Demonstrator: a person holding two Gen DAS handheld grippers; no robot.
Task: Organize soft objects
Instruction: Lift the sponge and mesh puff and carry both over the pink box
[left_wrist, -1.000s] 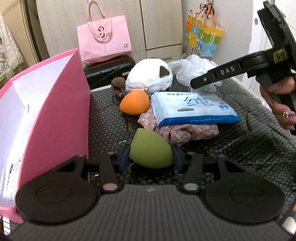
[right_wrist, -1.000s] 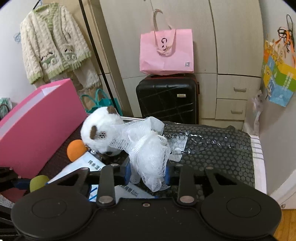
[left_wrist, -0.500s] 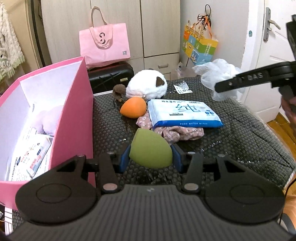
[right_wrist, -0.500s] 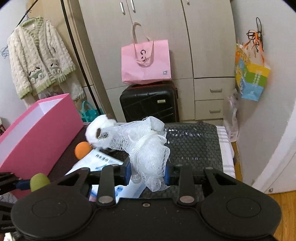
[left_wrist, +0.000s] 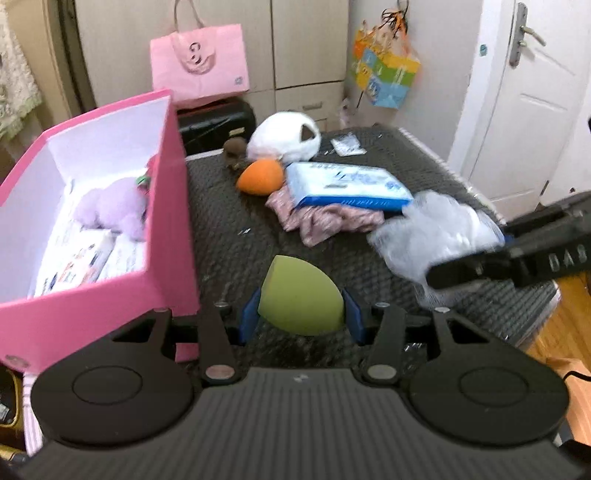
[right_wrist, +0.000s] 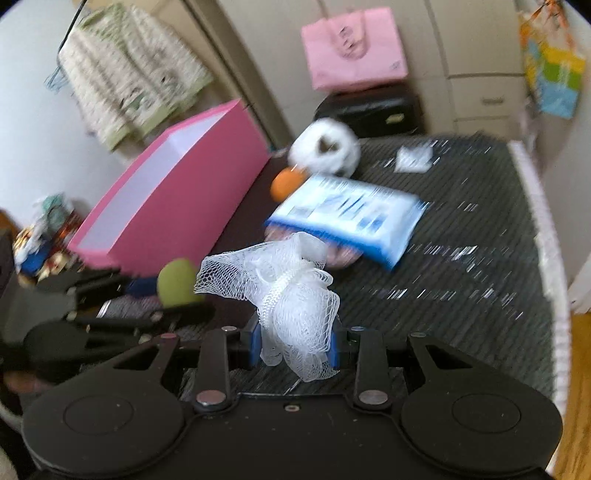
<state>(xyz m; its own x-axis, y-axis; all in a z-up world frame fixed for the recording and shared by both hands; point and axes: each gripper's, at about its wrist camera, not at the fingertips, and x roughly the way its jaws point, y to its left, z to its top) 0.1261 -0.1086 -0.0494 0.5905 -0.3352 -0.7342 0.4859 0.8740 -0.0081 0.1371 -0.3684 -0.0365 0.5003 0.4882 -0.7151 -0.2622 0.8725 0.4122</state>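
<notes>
My left gripper (left_wrist: 300, 322) is shut on a green egg-shaped sponge (left_wrist: 300, 297), held above the dark mat beside the pink box (left_wrist: 92, 295). The box holds a purple plush (left_wrist: 110, 212) and flat packets. My right gripper (right_wrist: 293, 345) is shut on a white mesh bath puff (right_wrist: 291, 291); in the left wrist view that puff (left_wrist: 432, 236) is blurred at the right. On the mat lie an orange sponge (left_wrist: 260, 177), a blue-and-white wipes pack (left_wrist: 347, 182) on a floral cloth (left_wrist: 321, 218), a white plush (left_wrist: 282, 138) and a small brown toy (left_wrist: 234, 147).
A dark textured mat (left_wrist: 236, 236) covers the surface. A small clear packet (left_wrist: 345, 143) lies at its far side. Behind stand a black suitcase (left_wrist: 218, 122), a pink paper bag (left_wrist: 199, 64) and cabinets. A white door (left_wrist: 524, 103) and wooden floor are at the right.
Both grippers have pulled back from the objects and risen. The right gripper swung the mesh puff from the far side towards the near right, and the inside of the pink box has come into view.
</notes>
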